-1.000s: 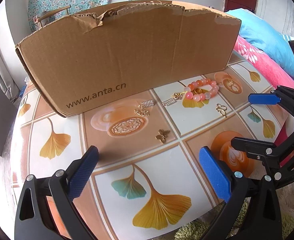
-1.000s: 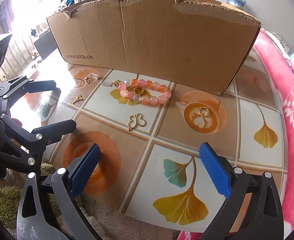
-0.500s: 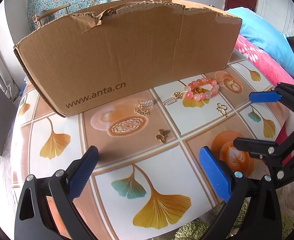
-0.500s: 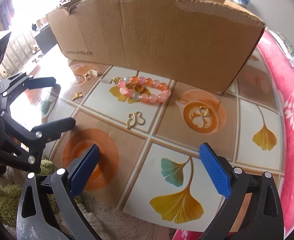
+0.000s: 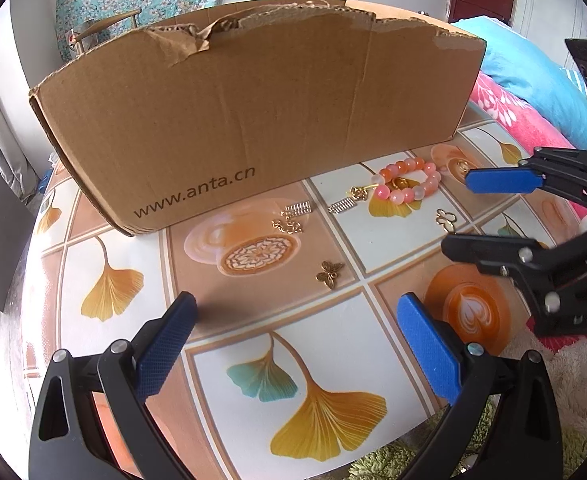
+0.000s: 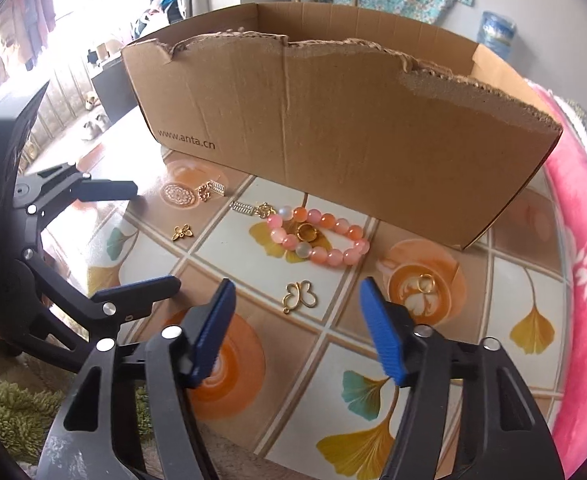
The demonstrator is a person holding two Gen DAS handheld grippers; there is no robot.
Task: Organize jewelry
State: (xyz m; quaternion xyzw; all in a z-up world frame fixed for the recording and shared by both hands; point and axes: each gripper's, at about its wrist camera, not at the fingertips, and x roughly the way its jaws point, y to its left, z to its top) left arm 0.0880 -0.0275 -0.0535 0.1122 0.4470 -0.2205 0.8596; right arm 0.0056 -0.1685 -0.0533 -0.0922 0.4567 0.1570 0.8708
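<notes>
Gold open-outline butterfly charm (image 6: pixel 299 297) lay on tiled-print desk (image 6: pixel 433 364), just ahead of right gripper (image 6: pixel 297 330), blue-padded fingers (image 6: pixel 381 330) closing, nothing between. Left gripper (image 5: pixel 293 344) hung open, empty. Risk: thin flat charm slipping out, skidding toward pink bead bracelet (image 6: pixel 319 236).

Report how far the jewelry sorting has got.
Nothing looks done: the bead bracelet, butterfly charm, outline pendant and ring all lie on the table before the cardboard box. The right hand-held gripper is closing on nothing; the left hand-held gripper is open and empty.
</notes>
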